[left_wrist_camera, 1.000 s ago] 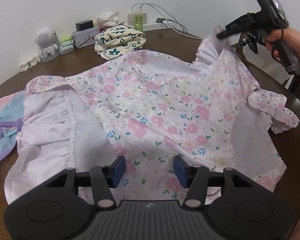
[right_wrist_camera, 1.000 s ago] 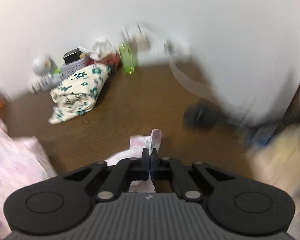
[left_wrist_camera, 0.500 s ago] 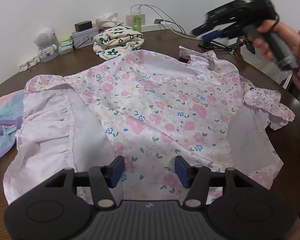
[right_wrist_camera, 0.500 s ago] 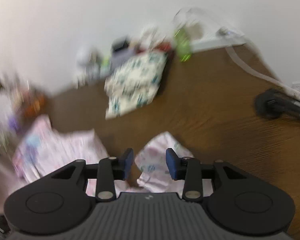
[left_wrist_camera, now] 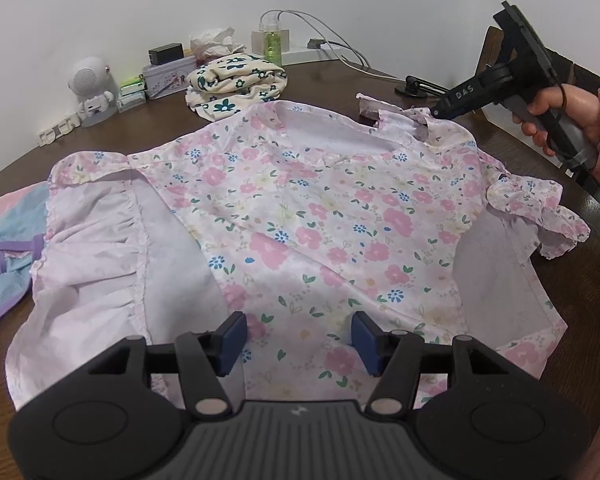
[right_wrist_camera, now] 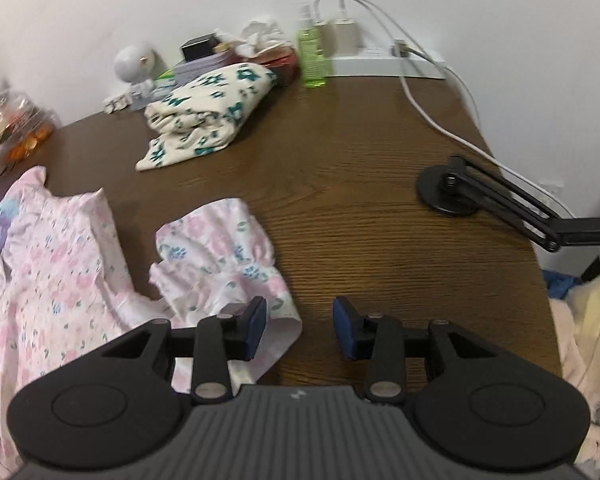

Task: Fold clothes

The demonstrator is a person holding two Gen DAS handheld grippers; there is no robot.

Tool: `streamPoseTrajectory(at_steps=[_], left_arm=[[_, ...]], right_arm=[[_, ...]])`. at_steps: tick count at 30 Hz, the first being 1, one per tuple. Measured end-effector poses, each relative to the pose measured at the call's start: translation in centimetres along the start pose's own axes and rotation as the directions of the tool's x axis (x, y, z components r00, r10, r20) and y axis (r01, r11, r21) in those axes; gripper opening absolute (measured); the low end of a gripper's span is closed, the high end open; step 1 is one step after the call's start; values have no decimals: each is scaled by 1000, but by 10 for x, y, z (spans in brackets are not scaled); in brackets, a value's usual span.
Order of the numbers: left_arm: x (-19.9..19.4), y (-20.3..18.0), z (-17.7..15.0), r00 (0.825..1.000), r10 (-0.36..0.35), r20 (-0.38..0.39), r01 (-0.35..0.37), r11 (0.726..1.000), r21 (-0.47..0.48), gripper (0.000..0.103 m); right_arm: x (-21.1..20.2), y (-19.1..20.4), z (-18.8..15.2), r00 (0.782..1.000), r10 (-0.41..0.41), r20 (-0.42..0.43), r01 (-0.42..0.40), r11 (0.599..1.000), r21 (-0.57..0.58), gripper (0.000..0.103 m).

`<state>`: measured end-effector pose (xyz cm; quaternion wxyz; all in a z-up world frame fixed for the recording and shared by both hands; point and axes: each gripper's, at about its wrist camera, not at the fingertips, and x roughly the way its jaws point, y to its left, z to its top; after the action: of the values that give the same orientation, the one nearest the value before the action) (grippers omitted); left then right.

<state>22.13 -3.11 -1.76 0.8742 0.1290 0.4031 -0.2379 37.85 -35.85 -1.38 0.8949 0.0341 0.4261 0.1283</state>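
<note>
Your floral dress [left_wrist_camera: 300, 200] lies spread on the bench [right_wrist_camera: 380, 220], side panels already turned in. Smooth the far ruffled sleeve [right_wrist_camera: 220, 248] flat before the next fold, and take it by the hem, not the frill. Your right gripper [right_wrist_camera: 300, 324] is parted with nothing clamped; the sleeve edge lies just under its left finger, probably not touching. Your left gripper [left_wrist_camera: 298, 338] hovers about half open above the near hem, holding nothing. Keep the cream floral bundle [left_wrist_camera: 236, 80] clear.
</note>
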Motion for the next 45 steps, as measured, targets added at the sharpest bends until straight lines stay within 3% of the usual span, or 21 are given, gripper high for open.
streamPoseTrajectory(at_steps=[3,6,8,13,17,19,23,25,30,31,32,33,34,41,42,45], left_arm=[[0,0,-1,1000,6,2,-6,1000,-6,58],[0,-1,-2,1000,13,6,-13,1000,-15,58],[0,-1,-2,1000,18,8,-18,1000,-21,59],[-2,-4,-5,999,40,15,-39,998,-41,60],[-3,-4,-7,999,51,20,-50,997,-61,60],[-5,-2,-9,998,53,22,-52,996,-66,60],[-7,1,-11,998,50,23,-48,997,-68,60],[-7,0,-11,998,49,25,-48,997,-65,60],[-7,0,-12,998,48,29,-46,997,-65,60],[-7,-1,-12,998,48,31,-46,997,-65,60],[-7,-1,-12,998,49,32,-47,997,-67,61],[-7,-1,-12,998,50,33,-48,996,-69,61],[-7,0,-13,998,52,34,-49,996,-70,62],[-8,0,-14,997,61,36,-58,995,-77,63],[-8,0,-14,997,62,37,-59,995,-77,63],[-8,0,-14,997,62,36,-59,995,-78,63]], right_arm=[[7,4,-3,1000,-3,30,3,1000,-13,36],[6,4,-7,999,11,44,-11,1000,3,1],[6,8,-8,999,2,46,-2,1000,-12,0],[-22,6,-11,979,-183,92,185,983,-14,0],[-25,5,-22,963,-259,69,262,964,-42,1],[-22,5,-27,964,-257,69,260,965,-40,4],[-45,-15,-38,985,-135,111,118,983,143,30],[-58,-21,-47,990,-74,124,50,981,188,30],[-56,-20,-70,996,61,63,-73,973,217,28],[-52,-19,-72,995,74,61,-86,972,221,24],[-50,-17,-73,994,84,67,-97,971,220,12],[-49,-16,-74,994,92,64,-104,969,225,2],[-47,-15,-74,994,98,58,-109,967,232,0],[-62,-4,-78,994,-110,7,109,990,91,0],[-65,-5,-78,994,-107,3,106,991,86,1],[-72,-15,-74,997,-21,70,9,986,169,20]])
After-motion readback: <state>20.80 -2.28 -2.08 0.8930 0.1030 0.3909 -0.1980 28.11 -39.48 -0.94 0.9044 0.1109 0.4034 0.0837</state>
